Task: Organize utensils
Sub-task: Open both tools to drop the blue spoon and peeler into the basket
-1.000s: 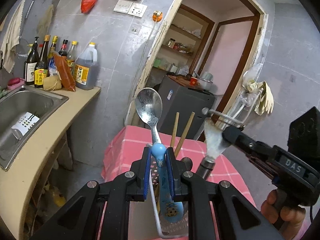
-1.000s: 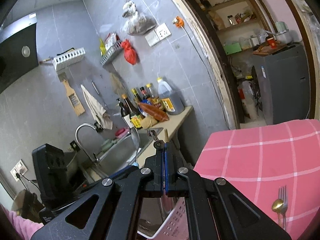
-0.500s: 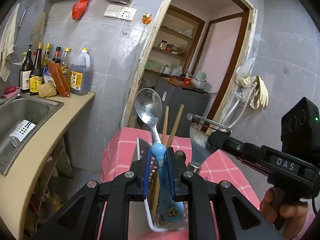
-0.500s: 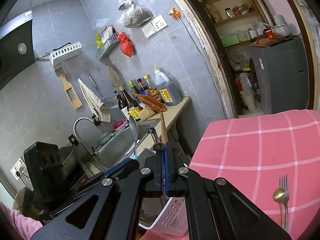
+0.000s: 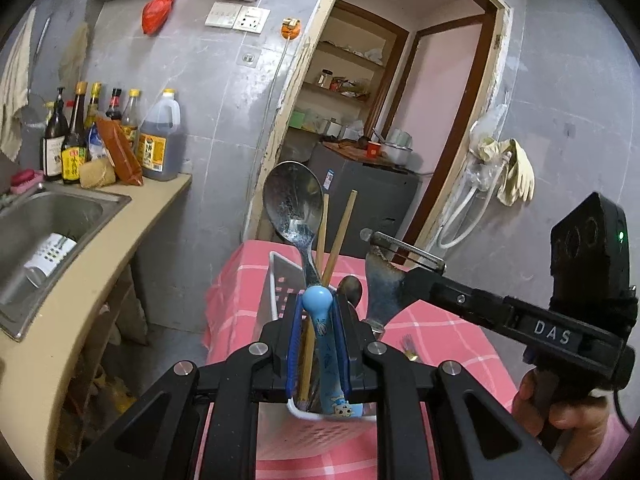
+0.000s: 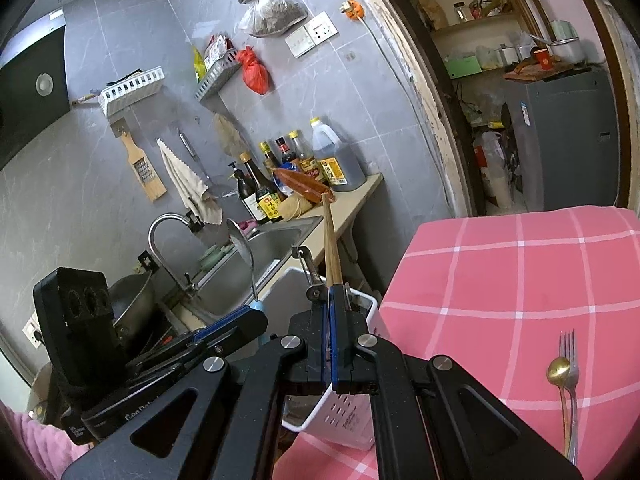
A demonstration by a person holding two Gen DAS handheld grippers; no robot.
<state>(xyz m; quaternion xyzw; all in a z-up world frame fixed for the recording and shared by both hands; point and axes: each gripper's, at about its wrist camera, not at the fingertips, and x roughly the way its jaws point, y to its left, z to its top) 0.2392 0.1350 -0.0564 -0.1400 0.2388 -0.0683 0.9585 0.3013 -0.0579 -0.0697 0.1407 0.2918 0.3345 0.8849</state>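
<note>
left gripper [image 5: 319,344]: pads clamped on the blue handle of a spoon [image 5: 294,216], bowl up, handle end down inside the caddy
right gripper [image 6: 330,344]: jaws pressed together on a peeler [image 5: 384,276], thin metal pinched between the pads, just right of the caddy
caddy [image 6: 352,416]: white slotted plastic, on the corner of the pink checked tablecloth [image 6: 520,280]
chopsticks [image 5: 340,236]: 2, standing in the caddy
loose on cloth, right of caddy: 1 fork [image 6: 570,364], 1 gold spoon [image 6: 558,368], side by side, touching
spoons total: 2

Soft even daylight, sharp, fisheye-warped dark corners.
</note>
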